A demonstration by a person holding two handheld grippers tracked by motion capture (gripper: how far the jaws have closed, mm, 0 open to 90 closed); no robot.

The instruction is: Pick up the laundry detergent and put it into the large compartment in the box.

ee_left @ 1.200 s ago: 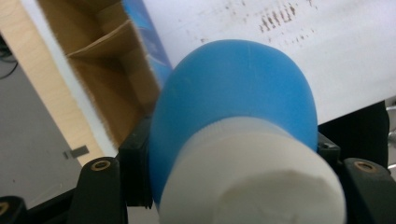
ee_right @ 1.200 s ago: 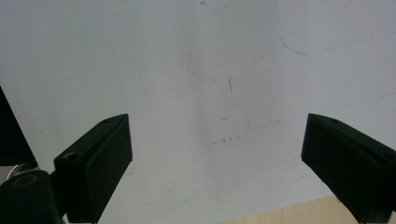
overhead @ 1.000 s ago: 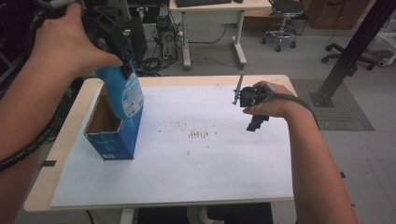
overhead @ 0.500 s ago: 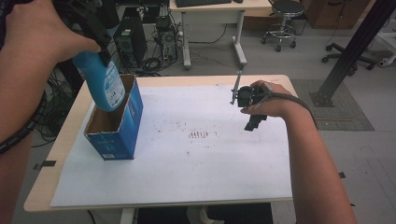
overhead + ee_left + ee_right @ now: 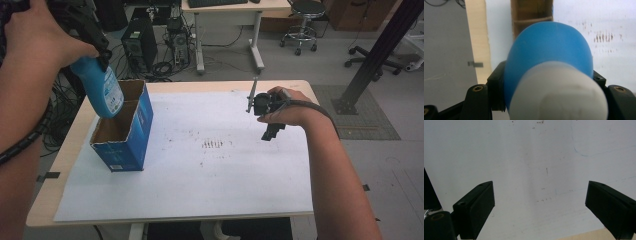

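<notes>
Presently on table (image 5: 300, 85): white sheet (image 5: 210, 180) covering most of the top, wood margin bare along left and far edges. Blue carton (image 5: 131, 135), top open, standing upright near sheet's left edge; wide bare sheet from carton across to right side. Left gripper (image 5: 92, 42), raised above carton's mouth, clamped on neck of blue bottle (image 5: 104, 90); bottle tilted, base low over the opening, white cap (image 5: 556, 92) toward gripper camera. Left forearm entering from lower left, hand high. Right gripper (image 5: 539, 207) parted wide, nothing between its jaws, held near sheet's far right part, well apart from carton; right forearm stretched forward from bottom edge.
</notes>
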